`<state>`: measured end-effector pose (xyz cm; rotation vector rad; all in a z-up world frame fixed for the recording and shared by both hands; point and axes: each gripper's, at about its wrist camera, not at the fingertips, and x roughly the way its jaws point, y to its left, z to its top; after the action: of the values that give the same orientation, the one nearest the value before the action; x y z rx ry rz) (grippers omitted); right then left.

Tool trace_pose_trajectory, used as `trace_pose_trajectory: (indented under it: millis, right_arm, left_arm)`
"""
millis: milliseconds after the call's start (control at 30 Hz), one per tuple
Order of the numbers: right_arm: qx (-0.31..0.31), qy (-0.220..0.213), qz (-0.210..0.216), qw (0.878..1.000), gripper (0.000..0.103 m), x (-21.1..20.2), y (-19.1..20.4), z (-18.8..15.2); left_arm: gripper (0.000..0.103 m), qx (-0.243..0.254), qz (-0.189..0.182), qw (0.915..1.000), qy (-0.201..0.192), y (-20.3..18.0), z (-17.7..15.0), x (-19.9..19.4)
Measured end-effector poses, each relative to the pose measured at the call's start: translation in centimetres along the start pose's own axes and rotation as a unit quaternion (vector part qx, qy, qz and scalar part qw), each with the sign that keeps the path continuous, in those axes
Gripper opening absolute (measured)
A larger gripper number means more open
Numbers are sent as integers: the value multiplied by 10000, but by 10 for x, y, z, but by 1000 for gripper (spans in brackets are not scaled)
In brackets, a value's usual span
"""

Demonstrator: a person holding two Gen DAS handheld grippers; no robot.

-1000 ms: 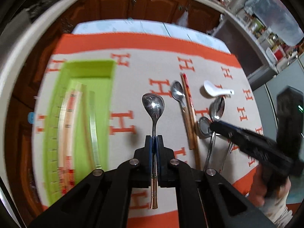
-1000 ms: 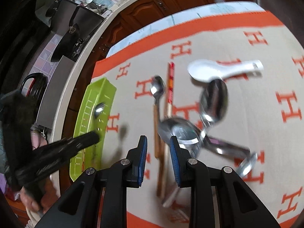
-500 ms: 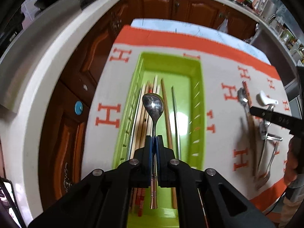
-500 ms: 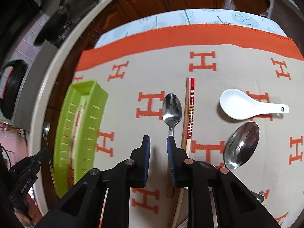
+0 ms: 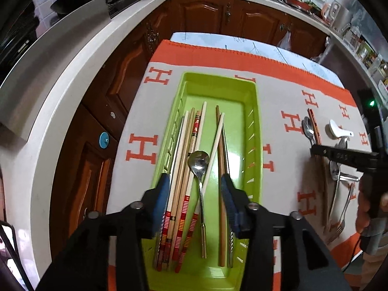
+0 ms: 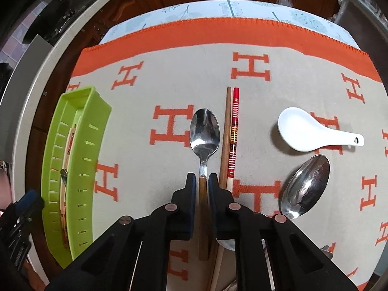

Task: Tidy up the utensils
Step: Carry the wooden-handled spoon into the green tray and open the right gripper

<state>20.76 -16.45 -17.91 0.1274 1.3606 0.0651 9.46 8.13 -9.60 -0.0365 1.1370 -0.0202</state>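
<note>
Left wrist view: my left gripper (image 5: 196,186) hangs over the green tray (image 5: 252,111), jaws opening, nothing pressed between the pads. The small metal spoon (image 5: 200,169) lies loose in the tray between the jaws, bowl toward twelve o'clock, handle toward six, resting across the chopsticks (image 5: 184,160) that fill the tray lengthwise. The tray sits on the orange-and-beige cloth (image 5: 143,126) covering the tabletop. Out at three o'clock, my right gripper (image 5: 315,149) reaches over the utensils still on the cloth, a white ceramic spoon (image 5: 338,131) among them.

Over to the right wrist view: my right gripper (image 6: 201,184) points down at the wooden-handled spoon (image 6: 205,133). The jaws have come nearly together and flank the wooden handle closely; whether the pads press on it, I cannot tell. The bowl points to twelve o'clock. Just beside it toward three lie a brown chopstick (image 6: 226,131) and a red-patterned chopstick (image 6: 234,131), side by side. At two o'clock the white ceramic spoon (image 6: 305,131) lies with its handle toward three, and a large metal spoon (image 6: 306,186) sits near it at four. The green tray (image 6: 97,126) stands at nine o'clock.
</note>
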Motion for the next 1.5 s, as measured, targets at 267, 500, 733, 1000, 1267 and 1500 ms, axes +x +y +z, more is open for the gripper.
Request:
trace_pose_trajectory:
  millis: [267,500,733,1000,1267,1500]
  right_arm:
    - [229,-7,301,9993,6,-10,1,-11]
    - [205,-68,1233,9921,6,-53,38,-29]
    - [182,-283,1800,9831,6,-87,95,-26]
    - [338,-172,1584,9866,6,-50,146,1]
    - [337,-169,1212,9919,7,-13,155,20]
    - [162,-286,1154,9928,8,-20,153,15]
  left_arm:
    - [45,-332,-80,9993,-129,17,-12,-13]
    - [45,-416,-31,9990,-174,26,-24,-16]
    - [46,-553,121,9980,-273,40,-27,-19]
    - [48,-658,127,9973,-282,49,-28,-18]
    - [49,-673,161,9972,-271,50,-27,-14]
    - [54,-667,194,9971,-296,48,-27,-14]
